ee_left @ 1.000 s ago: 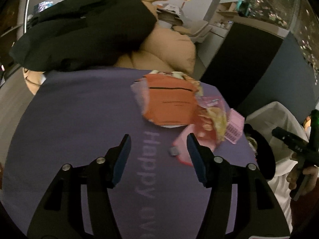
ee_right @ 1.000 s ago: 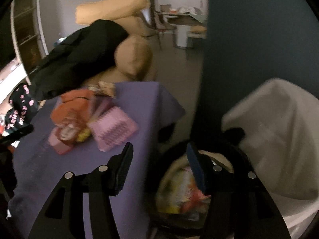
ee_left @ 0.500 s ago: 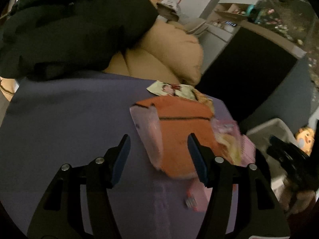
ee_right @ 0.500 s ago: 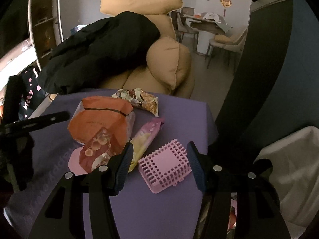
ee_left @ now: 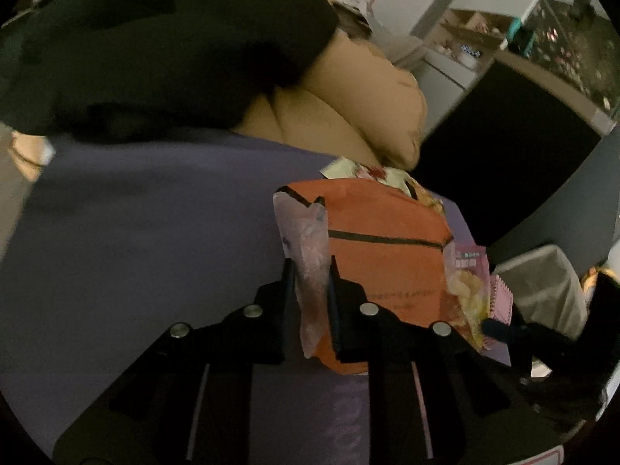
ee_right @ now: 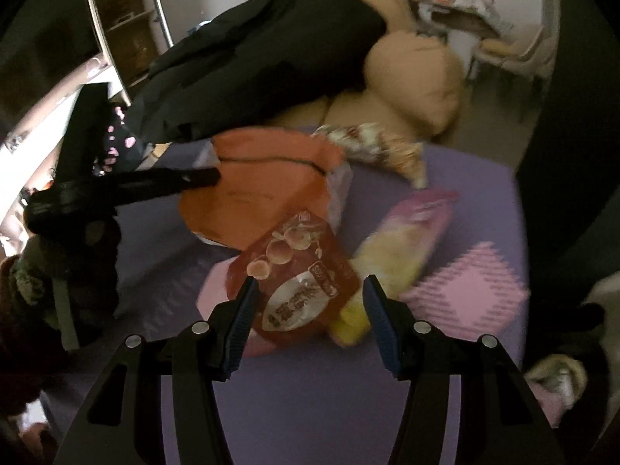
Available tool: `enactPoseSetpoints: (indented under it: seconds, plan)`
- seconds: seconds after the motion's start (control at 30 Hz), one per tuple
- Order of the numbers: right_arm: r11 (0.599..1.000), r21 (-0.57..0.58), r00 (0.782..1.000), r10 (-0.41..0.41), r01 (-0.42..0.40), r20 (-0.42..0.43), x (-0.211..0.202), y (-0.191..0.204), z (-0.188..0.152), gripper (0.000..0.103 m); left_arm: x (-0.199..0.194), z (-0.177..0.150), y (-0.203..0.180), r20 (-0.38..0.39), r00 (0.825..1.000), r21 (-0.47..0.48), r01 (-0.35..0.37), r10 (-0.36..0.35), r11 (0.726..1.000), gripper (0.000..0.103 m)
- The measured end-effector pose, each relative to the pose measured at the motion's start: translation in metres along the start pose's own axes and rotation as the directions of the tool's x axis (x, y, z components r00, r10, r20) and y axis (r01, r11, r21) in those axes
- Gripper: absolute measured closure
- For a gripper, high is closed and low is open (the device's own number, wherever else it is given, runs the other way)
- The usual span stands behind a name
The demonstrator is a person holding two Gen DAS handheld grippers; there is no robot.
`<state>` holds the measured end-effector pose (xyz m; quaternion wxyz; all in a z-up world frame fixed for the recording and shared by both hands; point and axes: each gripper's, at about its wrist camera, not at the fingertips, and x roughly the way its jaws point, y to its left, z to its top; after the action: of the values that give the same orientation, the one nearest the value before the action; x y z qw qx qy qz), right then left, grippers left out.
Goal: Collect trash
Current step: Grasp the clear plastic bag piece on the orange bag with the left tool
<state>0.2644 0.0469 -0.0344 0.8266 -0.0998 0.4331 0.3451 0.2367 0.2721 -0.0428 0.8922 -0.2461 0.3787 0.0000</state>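
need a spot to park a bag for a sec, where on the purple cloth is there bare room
Bare: the wide stretch of purple cloth between the black garment and the orange bag, and the near strip under the right tongs. Crowded: the far corner, where the orange bag, red pouch, yellow-pink packet and pink grid basket overlap.

Orange bag [ee_left: 383, 267]: near edge hid behind left gripper [ee_left: 310, 275] fingers, and print was too small to read. Red pouch [ee_right: 298, 271] covered part of the yellow packet [ee_right: 391, 255]. Far wrapper [ee_right: 372, 147] and pink basket [ee_right: 469, 290] were motion-blurred. Tablecloth lettering [ee_left: 345, 418] was cut by the frame's near edge. Bin [ee_left: 542, 290] contents were not visible.
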Motion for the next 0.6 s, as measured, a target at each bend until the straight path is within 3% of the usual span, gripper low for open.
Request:
enactPoseSetpoints:
  seconds: [0.13,0.27,0.33,0.37,0.53,0.57,0.6]
  plan:
    - [0.998,0.039,0.999,0.041,-0.042,0.015,0.014,-0.002,0.003,0.05,-0.027,-0.005,0.019,0.019,0.999,-0.005,-0.045,0.045,0.999,0.088]
    - [0.984,0.114,0.99,0.139,-0.137,-0.01,0.02,-0.009,0.002,0.05,-0.042,-0.019,0.04,-0.004,0.997,-0.016,-0.081,0.081,0.997,0.088]
    - [0.983,0.112,0.989,0.145,-0.144,-0.005,0.02,-0.008,0.002,0.055,-0.047,-0.029,0.05,-0.02,0.996,-0.027,-0.085,0.085,0.996,0.088]
    - [0.983,0.103,0.988,0.153,-0.152,-0.002,0.018,-0.006,0.002,0.065,-0.049,-0.033,0.053,-0.026,0.996,-0.031,-0.087,0.086,0.996,0.088]
    - [0.999,-0.02,0.999,0.041,-0.041,0.017,0.005,0.019,0.009,0.068,-0.059,-0.05,0.064,-0.034,0.996,-0.062,-0.087,0.085,0.994,0.088]
    - [0.999,-0.039,0.999,0.032,-0.032,0.017,0.004,0.024,0.011,0.065,-0.061,-0.052,0.064,-0.029,0.995,-0.06,-0.094,0.093,0.994,0.088]
    - [0.998,-0.059,1.0,0.016,-0.015,0.012,0.004,0.028,0.013,0.056,-0.061,-0.051,0.064,-0.022,0.995,-0.056,-0.103,0.102,0.993,0.088]
